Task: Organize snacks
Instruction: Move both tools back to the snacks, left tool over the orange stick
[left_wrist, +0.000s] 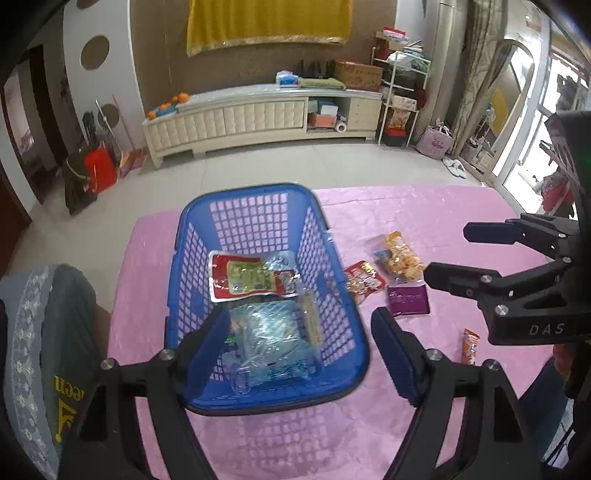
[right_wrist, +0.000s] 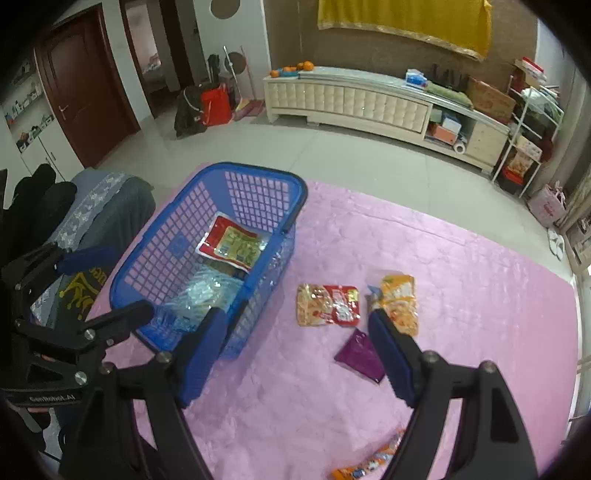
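Observation:
A blue plastic basket (left_wrist: 354, 332) (right_wrist: 147, 258) stands on the pink tablecloth (left_wrist: 424, 214) (right_wrist: 461, 277). It holds a red and green snack pack (left_wrist: 251, 275) (right_wrist: 231, 245) and a clear blue pack (left_wrist: 269, 339) (right_wrist: 201, 295). My left gripper (left_wrist: 299, 354) is open and empty above the basket's near end. My right gripper (right_wrist: 295, 354) (left_wrist: 448, 254) is open and empty, above the cloth right of the basket. Loose on the cloth lie a red and orange pack (left_wrist: 364, 282) (right_wrist: 328, 304), an orange snack bag (left_wrist: 400, 256) (right_wrist: 400, 304), a purple pack (left_wrist: 410, 301) (right_wrist: 360, 354) and an orange stick pack (left_wrist: 470, 345) (right_wrist: 369, 461).
A grey chair back with a floral cover (left_wrist: 44, 350) (right_wrist: 99, 221) stands at the table's left side. Beyond the table's far edge are tiled floor and a long white cabinet (left_wrist: 258, 118) (right_wrist: 369, 99).

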